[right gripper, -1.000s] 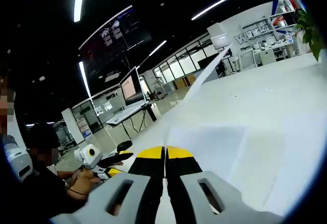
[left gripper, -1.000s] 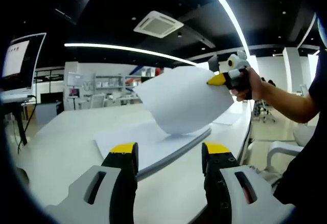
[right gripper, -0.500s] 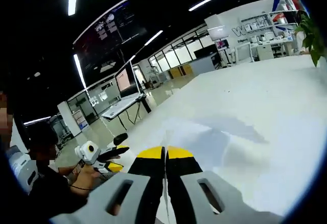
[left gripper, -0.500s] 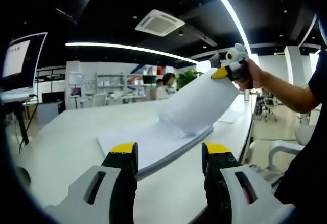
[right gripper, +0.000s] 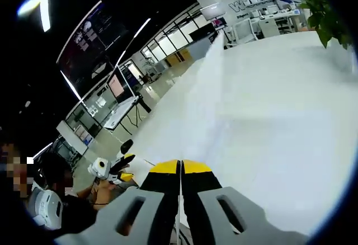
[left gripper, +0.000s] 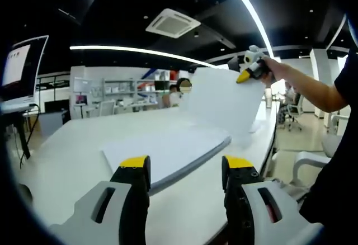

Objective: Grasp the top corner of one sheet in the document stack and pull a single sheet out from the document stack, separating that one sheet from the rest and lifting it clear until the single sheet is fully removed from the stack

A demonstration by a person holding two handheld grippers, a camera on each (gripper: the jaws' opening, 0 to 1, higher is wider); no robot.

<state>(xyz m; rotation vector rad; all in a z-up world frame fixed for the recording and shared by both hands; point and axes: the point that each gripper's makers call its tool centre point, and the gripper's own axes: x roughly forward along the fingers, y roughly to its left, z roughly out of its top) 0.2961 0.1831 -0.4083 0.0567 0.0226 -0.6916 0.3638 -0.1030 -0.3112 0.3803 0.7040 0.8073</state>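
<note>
Right gripper (left gripper: 244,76) raised up, far side of table, yellow jaws clamped on top corner of single white paper sheet (left gripper: 221,104). Sheet hangs down from claw, lower edge seemingly just clear of thick white document stack (left gripper: 168,154) lying flat on white table (left gripper: 67,161). Left gripper (left gripper: 184,169) near stack, jaws spread wide, empty.

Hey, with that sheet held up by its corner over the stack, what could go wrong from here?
1. The right hand-held gripper pinches only the top corner of the single sheet, so a quick pull might tear or slip it.
2. The sheet's lower edge hangs close to the document stack; I cannot tell whether it is clear, so it may drag a sheet below along.
3. The left hand-held gripper stands open short of the stack, so nothing pins it.
</note>
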